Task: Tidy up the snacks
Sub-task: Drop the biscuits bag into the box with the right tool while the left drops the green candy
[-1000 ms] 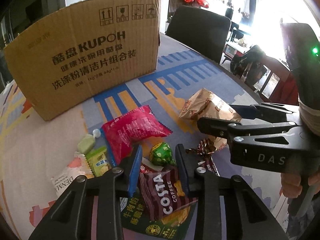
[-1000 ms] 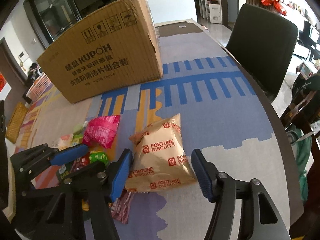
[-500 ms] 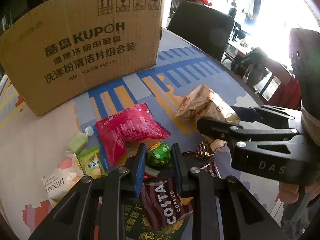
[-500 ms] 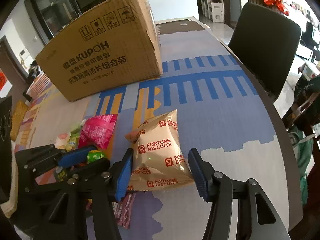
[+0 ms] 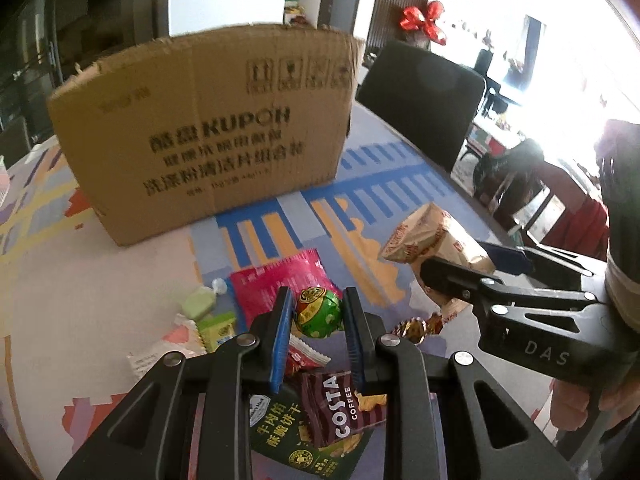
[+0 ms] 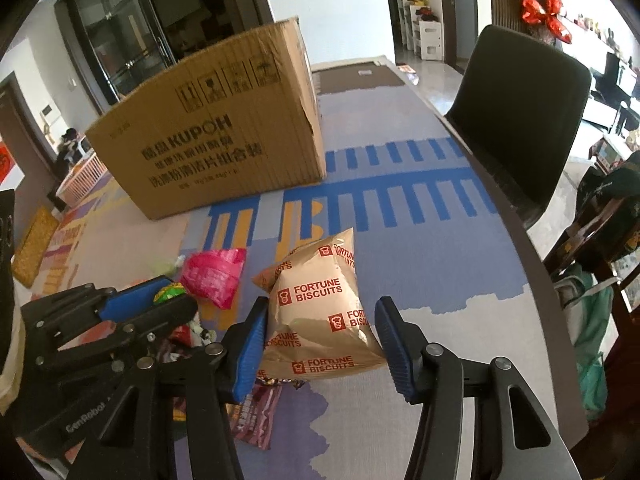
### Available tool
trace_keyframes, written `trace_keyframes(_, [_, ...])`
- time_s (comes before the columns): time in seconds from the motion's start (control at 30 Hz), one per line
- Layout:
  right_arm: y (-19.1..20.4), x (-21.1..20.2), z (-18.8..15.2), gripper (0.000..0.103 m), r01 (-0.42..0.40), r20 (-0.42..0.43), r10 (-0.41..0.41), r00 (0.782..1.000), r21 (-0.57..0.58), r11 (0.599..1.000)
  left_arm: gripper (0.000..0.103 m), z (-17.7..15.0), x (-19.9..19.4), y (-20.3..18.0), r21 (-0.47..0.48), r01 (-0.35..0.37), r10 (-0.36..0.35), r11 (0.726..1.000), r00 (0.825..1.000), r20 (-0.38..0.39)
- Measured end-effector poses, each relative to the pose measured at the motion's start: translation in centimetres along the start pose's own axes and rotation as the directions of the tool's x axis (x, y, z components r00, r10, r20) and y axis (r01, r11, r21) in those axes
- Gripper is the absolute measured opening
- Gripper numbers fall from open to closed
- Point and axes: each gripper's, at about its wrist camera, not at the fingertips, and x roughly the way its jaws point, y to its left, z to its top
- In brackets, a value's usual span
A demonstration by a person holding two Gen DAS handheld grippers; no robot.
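Left claw [image 5: 316, 312] pitched down, clamping green ball candy [image 5: 319, 312], lifted

KUPOH on cardboard box [image 6: 224, 148]; FORTUNE BISCUITS on tan bag [image 6: 320, 312]; COSTA COFFEE on brown packet [image 5: 340, 408].

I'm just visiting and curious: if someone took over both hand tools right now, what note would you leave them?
Left tool: shut on the green foil ball, its jaws have just been closing, ball raised a little off the pile.
Right tool: jaws have just been closing around the biscuit bag; the bag looks pinched between them.
Cardboard box stands behind; nothing seen going in yet.
Left on the table: pink packet, coffee packet, green biscuit packet, small sweets.
Remaining: sort all of these.
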Motion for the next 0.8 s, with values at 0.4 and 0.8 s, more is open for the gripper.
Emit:
trace_keyframes(0.4, [1.6,-4.3,2.5,0.055,-0.031,0.114,0.033,0.993,-0.021,0.999,0.026,2.7,-5.1,0.4,-0.01,-0.043,0.044,0.999,0.991,0.128])
trace_keyframes(0.8, [4.2,-7.9,6.3,0.055,-0.074,0.24,0.084,0.967,-0.048,0.996,0.026,6.1,-9.9,1.9,-0.013,-0.101,0.101,0.995,0.96,0.26])
